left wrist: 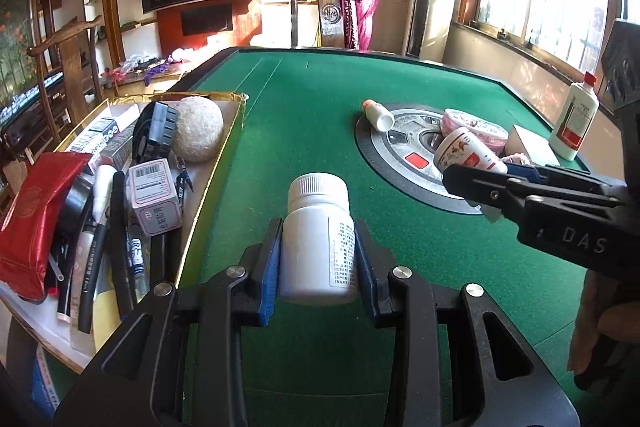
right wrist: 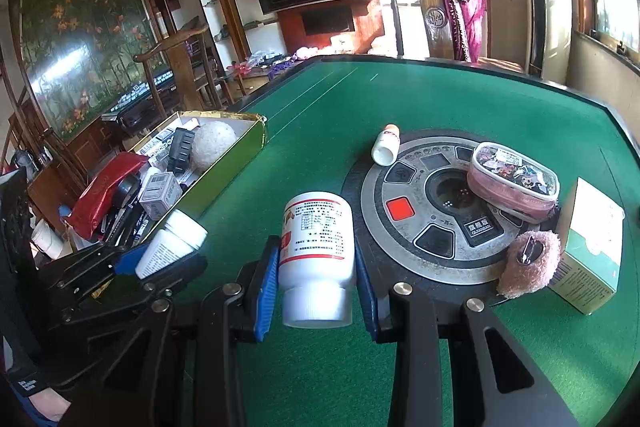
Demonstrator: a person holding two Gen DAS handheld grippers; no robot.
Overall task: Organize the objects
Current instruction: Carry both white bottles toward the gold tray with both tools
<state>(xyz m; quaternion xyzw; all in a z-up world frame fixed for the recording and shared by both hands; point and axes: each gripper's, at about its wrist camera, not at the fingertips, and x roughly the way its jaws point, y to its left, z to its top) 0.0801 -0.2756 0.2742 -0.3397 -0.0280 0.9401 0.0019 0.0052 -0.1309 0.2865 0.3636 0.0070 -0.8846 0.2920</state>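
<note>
My left gripper is shut on a plain white pill bottle, cap pointing away, held above the green felt beside the gold box. It also shows in the right wrist view. My right gripper is shut on a white bottle with a red label, cap toward the camera; it shows at the right of the left wrist view. The gold box holds a red pouch, pens, small cartons and a pale ball.
On the round metal centre panel lie a small orange-capped bottle, a pink pencil case and a pink fluffy item. A white-green carton and a tall white bottle stand at right. Chairs surround the table.
</note>
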